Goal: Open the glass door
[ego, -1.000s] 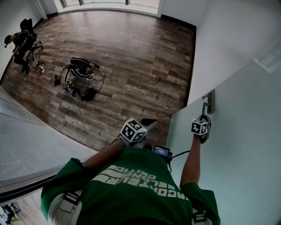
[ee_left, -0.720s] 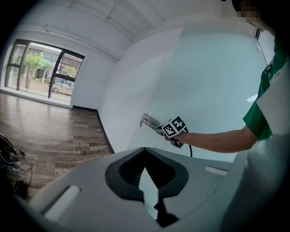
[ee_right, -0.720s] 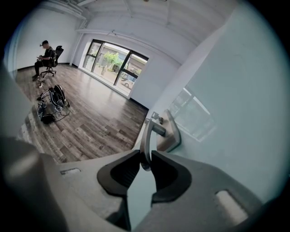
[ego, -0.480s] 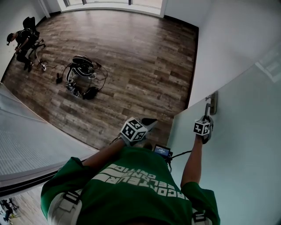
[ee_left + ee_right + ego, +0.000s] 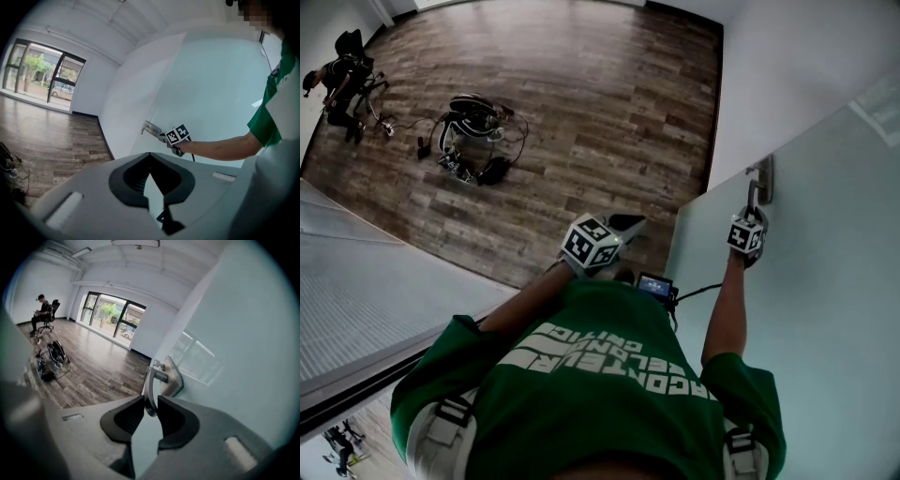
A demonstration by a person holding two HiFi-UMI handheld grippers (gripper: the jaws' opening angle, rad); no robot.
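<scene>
The glass door (image 5: 825,281) fills the right of the head view as a pale frosted pane. Its free edge faces the wooden floor (image 5: 581,103) of the open room.

The door handle (image 5: 151,390) is mounted near that edge. Its lever has its long axis running straight ahead from the right claw (image 5: 151,406) to the mount plate on the pane.

The right claw is clenched on the lever's free end, with a pad on either side. The left claw (image 5: 150,157) is closed on nothing and is held before the chest, well apart from the door. The right hand is therefore the nearer and the only one engaged.

Judgement: the coming move turns on swinging the pane by this grip, about hinges that lie out of frame.

The head view shows only the marker cube against the handle. The right gripper view confirms the lever lies between the pads. The left gripper view shows the grasp from the side.
</scene>
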